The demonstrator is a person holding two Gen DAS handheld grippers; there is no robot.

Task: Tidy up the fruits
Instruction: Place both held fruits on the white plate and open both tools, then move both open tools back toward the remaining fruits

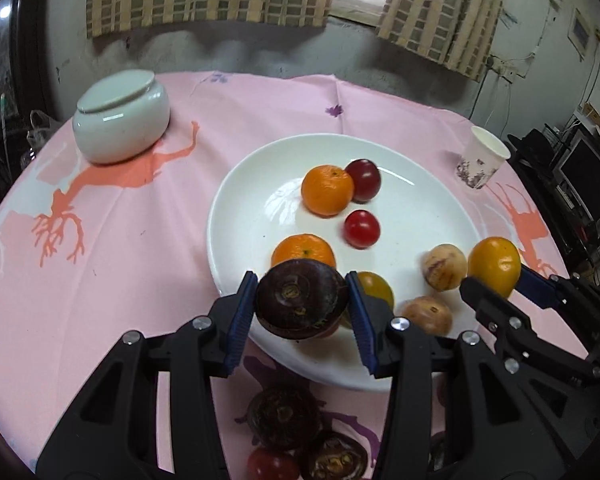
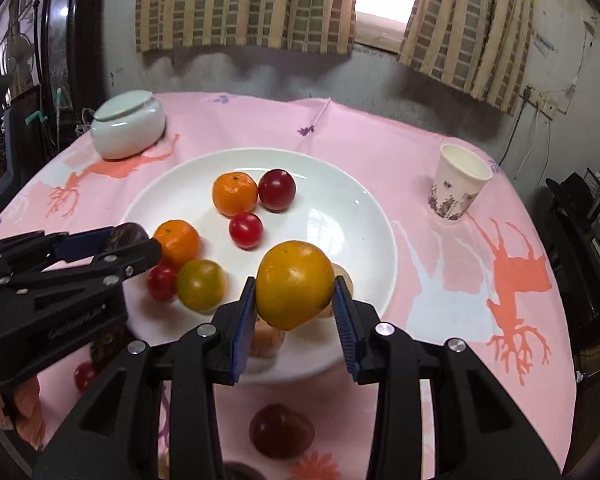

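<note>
While both grippers carry fruit over the wide white ceramic plate (image 1: 236, 184), you hold each piece clear of the pile so it can be set down without knocking the fruit already collected. Your left gripper (image 1: 302, 300) is clamped on a dark brown, flattened round fruit (image 1: 302, 300), its blue pads pressing the 2 sides, the stem scar facing the camera. That fruit hangs over the near rim of the plate, just in front of an orange mandarin (image 1: 304, 249). Your right gripper (image 2: 294, 292) is clamped on a yellow-orange round fruit (image 2: 294, 284), likewise gripped at its sides, above the near-right part of the plate.

The plate sits on the bench under a pink printed cloth (image 1: 140, 208) and already holds 2 mandarins, 2 red cherry tomatoes in the middle (image 2: 246, 230), another red one at the near-left, a green-yellow tomato (image 2: 201, 286) and pale speckled fruits (image 1: 444, 266) near the right gripper. Several dark fruits (image 1: 282, 416) and a red tomato lie on the cloth, near you, not yet collected.

A lidded white ceramic jar (image 1: 120, 116) and a paper cup (image 2: 458, 182) stand well apart from the plate and play no apparent part.
</note>
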